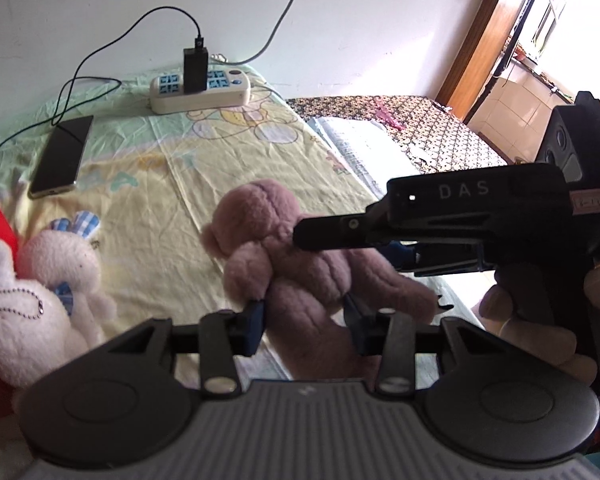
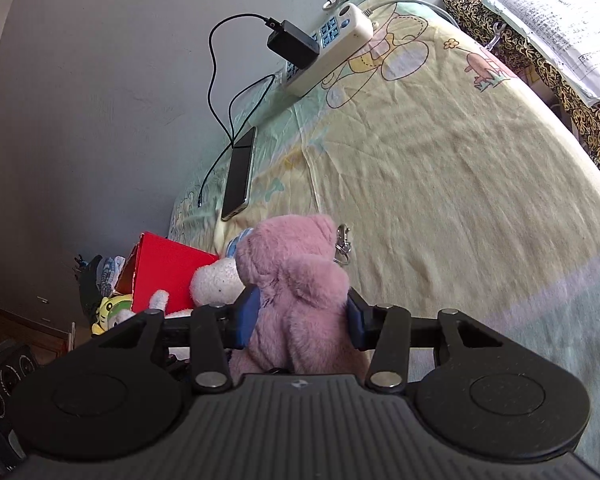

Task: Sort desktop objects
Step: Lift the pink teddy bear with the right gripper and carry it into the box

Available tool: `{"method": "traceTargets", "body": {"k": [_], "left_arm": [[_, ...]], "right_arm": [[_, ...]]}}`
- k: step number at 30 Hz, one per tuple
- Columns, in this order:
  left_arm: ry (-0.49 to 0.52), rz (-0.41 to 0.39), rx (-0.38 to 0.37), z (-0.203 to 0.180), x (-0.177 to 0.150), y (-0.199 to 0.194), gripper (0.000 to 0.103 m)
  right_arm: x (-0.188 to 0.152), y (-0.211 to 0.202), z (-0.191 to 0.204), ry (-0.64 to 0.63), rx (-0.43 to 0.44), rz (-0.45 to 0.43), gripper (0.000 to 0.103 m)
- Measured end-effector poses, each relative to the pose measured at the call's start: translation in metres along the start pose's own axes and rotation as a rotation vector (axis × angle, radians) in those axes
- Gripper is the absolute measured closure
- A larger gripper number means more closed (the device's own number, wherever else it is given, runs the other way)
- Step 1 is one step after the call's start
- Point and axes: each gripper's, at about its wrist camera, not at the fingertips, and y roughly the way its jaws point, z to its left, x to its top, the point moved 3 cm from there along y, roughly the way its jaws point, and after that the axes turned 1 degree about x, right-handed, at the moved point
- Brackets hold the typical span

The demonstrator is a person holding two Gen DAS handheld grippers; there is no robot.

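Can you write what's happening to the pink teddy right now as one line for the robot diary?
left gripper: shut on pink teddy | right gripper: shut on pink teddy | white bunny: beside red box

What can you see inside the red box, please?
In the right wrist view, the red box holds a yellow-green striped plush and a blue-white striped item. Its wall and the white plush leaning against it hide anything deeper.
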Motion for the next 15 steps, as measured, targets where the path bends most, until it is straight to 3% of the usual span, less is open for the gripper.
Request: {"method": "traceTargets", "body": {"k": [8,15], "left_arm": [[-0.005,-0.133,0.022,0.025,0.001,-0.065,0.060],[0.029,-0.255,0.095,0.081,0.008,-0.132,0.060]], "right_arm": [[-0.017,-0.012,0.057,-0.133,0.033,-0.075,0.056],[-0.027,0.001,0.137,-0.239,0.119,-0.154,0.056]]}}
